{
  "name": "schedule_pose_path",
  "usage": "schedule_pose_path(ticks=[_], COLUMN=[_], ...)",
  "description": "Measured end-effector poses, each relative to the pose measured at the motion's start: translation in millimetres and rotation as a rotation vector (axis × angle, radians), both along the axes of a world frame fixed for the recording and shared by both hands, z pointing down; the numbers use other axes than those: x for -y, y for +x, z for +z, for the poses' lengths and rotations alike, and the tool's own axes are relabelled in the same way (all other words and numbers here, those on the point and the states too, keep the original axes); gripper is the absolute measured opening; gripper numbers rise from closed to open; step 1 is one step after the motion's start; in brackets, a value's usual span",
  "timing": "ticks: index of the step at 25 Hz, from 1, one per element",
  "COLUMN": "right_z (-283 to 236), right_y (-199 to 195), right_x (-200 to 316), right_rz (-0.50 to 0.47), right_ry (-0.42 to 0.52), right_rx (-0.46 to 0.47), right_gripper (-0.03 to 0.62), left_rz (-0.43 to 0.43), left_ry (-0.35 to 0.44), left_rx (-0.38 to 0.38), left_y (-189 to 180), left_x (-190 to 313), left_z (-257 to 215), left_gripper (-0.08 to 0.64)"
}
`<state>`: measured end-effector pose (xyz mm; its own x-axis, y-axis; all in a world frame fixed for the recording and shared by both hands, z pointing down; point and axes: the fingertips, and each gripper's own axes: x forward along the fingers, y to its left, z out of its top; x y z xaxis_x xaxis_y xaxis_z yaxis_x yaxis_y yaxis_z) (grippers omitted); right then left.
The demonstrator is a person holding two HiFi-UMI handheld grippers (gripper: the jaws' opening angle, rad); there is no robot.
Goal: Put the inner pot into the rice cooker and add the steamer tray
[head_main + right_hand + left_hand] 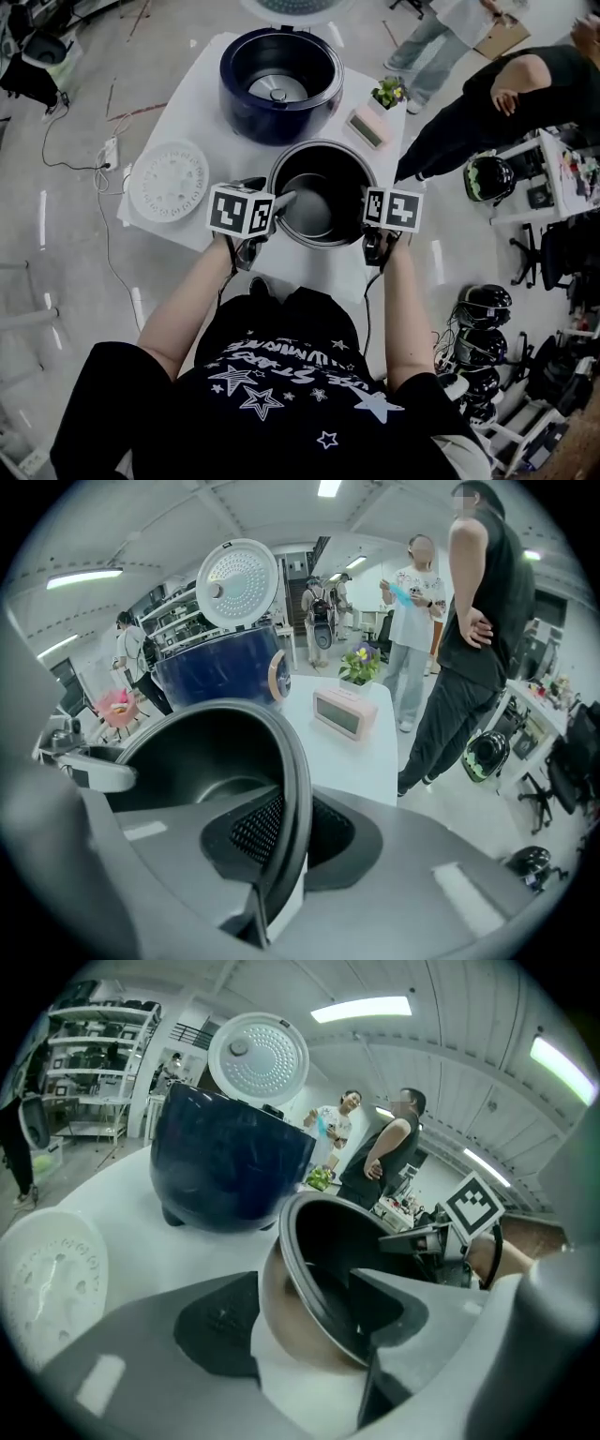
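The dark metal inner pot (319,202) stands on the white table (202,84), in front of the navy rice cooker (281,84), whose lid is up. The white perforated steamer tray (169,180) lies flat to the pot's left. My right gripper (281,841) is shut on the pot's right rim (298,789), one pad inside and one outside. My left gripper (309,1321) straddles the pot's left rim (300,1269), jaws wide apart, with a gap showing beside the wall. In the head view the left gripper (281,202) and right gripper (371,220) flank the pot.
A pink clock (366,127) and a small potted plant (389,92) sit at the table's far right corner. Two people stand off that corner (487,103). A power strip and cable (110,150) lie on the floor at left; helmets (483,305) are stacked at right.
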<state>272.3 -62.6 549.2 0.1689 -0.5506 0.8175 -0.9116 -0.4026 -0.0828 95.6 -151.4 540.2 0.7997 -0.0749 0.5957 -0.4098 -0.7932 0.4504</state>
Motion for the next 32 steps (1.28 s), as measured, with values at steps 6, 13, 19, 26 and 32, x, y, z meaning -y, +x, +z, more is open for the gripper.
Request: schedule_pose_path(ticks=[6, 13, 19, 26, 32], right_z=[-10.0, -27.4, -56.8, -109.2, -151.1], right_y=[-8.3, -20.1, -27.5, -25.0, -25.9], right_x=[-0.4, 8.7, 14.0, 9.7, 29.6], right_rz=[-0.023, -0.099, -0.201, -0.252, -0.291], right_ry=[0.036, 0.076, 0.146, 0.243, 0.347], right_rx=[-0.049, -0.123, -0.206, -0.23, -0.214], right_gripper=[0.071, 0.074, 0.074, 0.074, 0.075], left_rz=[-0.034, -0.173, -0.273, -0.322, -0.391], left_ry=[0.012, 0.07, 0.083, 0.222, 0.294], left_rx=[0.044, 0.167, 0.151, 0.131, 0.092], left_y=[-4.0, -20.3, -31.2, -31.9, -36.1], left_x=[-2.4, 3.7, -3.7, -10.6, 5.5], left_z=[7.1, 8.3, -9.2, -71.3, -122.0], left_gripper=[0.218, 0.119, 0.086, 0.084, 0.083])
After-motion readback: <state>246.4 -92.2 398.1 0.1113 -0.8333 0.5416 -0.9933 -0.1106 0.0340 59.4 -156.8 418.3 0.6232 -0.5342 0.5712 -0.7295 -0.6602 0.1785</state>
